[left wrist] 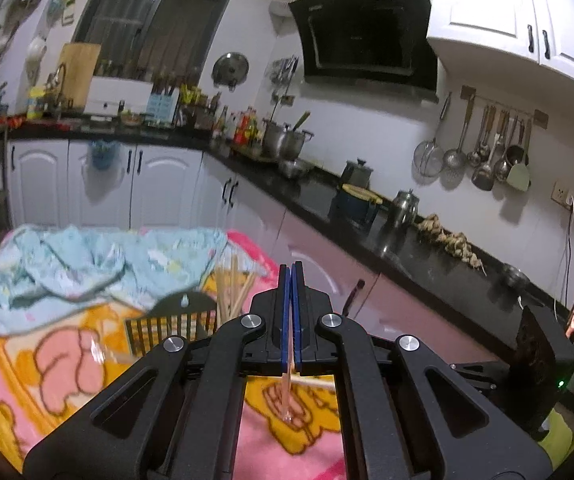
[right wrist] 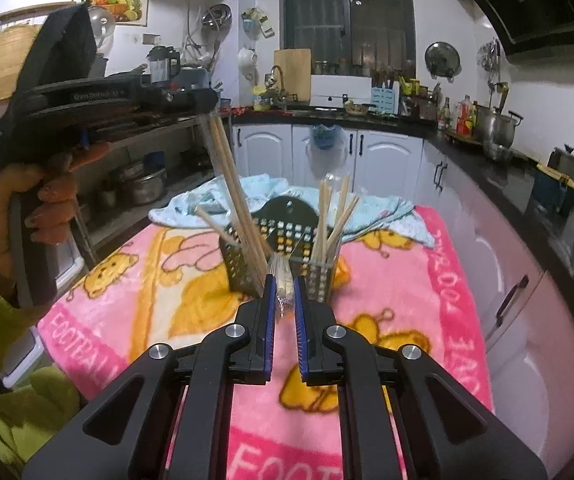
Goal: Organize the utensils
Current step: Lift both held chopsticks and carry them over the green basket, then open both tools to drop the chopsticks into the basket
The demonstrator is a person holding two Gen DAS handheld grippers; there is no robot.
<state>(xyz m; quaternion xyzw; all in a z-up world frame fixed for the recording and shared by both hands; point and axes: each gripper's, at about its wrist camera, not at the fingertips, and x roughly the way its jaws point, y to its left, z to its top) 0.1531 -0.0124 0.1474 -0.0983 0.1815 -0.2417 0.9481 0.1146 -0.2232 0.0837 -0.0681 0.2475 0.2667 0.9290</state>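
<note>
Left gripper (left wrist: 291, 276) jaws clamp two chopsticks (right wrist: 223, 152); right gripper (right wrist: 285, 286) jaws narrowly parted around wrapper (right wrist: 281, 276).

1. before us a blanket (right wrist: 387, 300) covers the table, and a holder (right wrist: 287, 240) stands on it near the middle
2. chopsticks (right wrist: 337, 216) stand in its right compartment, more in its left
3. behind the holder a cloth (right wrist: 379, 208) lies crumpled on the blanket
4. the counter (right wrist: 527, 176) runs along our right, cabinets below it

Wooden chopsticks (right wrist: 333, 216) leaning upright in black perforated holder (right wrist: 287, 236), wrapped pair (right wrist: 281, 280) in front.
</note>
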